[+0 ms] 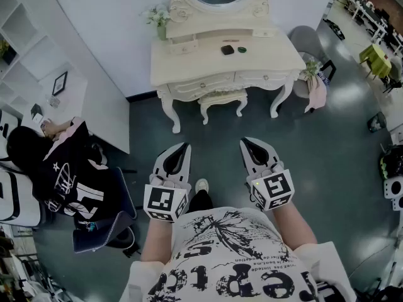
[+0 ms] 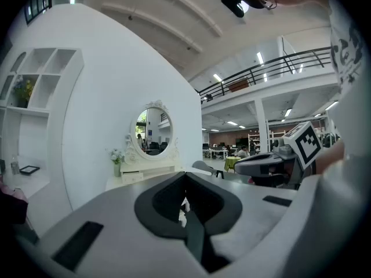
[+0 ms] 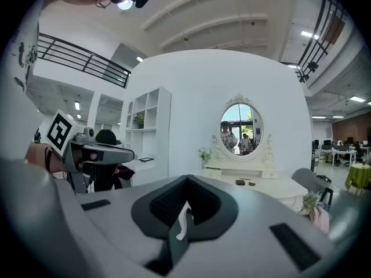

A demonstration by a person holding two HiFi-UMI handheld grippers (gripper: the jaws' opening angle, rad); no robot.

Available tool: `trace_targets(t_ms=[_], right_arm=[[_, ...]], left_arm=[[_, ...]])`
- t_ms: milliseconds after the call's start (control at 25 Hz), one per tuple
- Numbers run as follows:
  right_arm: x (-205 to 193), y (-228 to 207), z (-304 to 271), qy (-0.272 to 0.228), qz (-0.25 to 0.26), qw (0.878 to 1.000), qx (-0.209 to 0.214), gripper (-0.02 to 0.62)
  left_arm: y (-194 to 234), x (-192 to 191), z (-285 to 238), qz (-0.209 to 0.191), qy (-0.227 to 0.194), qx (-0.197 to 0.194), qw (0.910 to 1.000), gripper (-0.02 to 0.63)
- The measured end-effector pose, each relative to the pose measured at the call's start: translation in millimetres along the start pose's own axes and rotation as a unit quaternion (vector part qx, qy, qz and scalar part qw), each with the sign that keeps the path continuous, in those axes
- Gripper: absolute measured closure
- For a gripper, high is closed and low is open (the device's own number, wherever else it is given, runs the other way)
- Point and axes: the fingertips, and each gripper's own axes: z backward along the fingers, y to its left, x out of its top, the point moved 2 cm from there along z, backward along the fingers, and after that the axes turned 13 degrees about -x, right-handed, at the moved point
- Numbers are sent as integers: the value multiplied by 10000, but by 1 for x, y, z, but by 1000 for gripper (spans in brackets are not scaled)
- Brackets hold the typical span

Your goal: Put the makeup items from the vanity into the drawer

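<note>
nothing is done yet, by the look of it. two makeup items [image 1: 227, 50], one dark and square, one small and green, lie on the bench [image 1: 189, 65] well ahead of the tongs. its drawers [image 1: 203, 84] look closed. left tongs [image 1: 182, 147] and right tongs [image 1: 247, 142] are pinched together, empty.

Open office hall: mezzanine railing [image 2: 272, 68], rows of desks [image 1: 368, 11], and a vanity [image 1: 264, 58] set against a partition wall [image 1: 107, 24].

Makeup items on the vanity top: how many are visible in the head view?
2. A dark square case lies near the middle of the vanity top; a smaller dark oval item lies just to its right. Others may be too small to see.
</note>
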Motion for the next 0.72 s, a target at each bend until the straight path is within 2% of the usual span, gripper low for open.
trace_targets(t_ms=[480, 720], right_arm=[[-14, -2, -10, 193, -5, 9998, 6, 577], [-25, -3, -41, 337, 230, 9992, -51, 577]], left_arm=[[7, -10, -9, 114, 29, -43, 9999, 588], [33, -29, -29, 350, 113, -117, 9993, 586]])
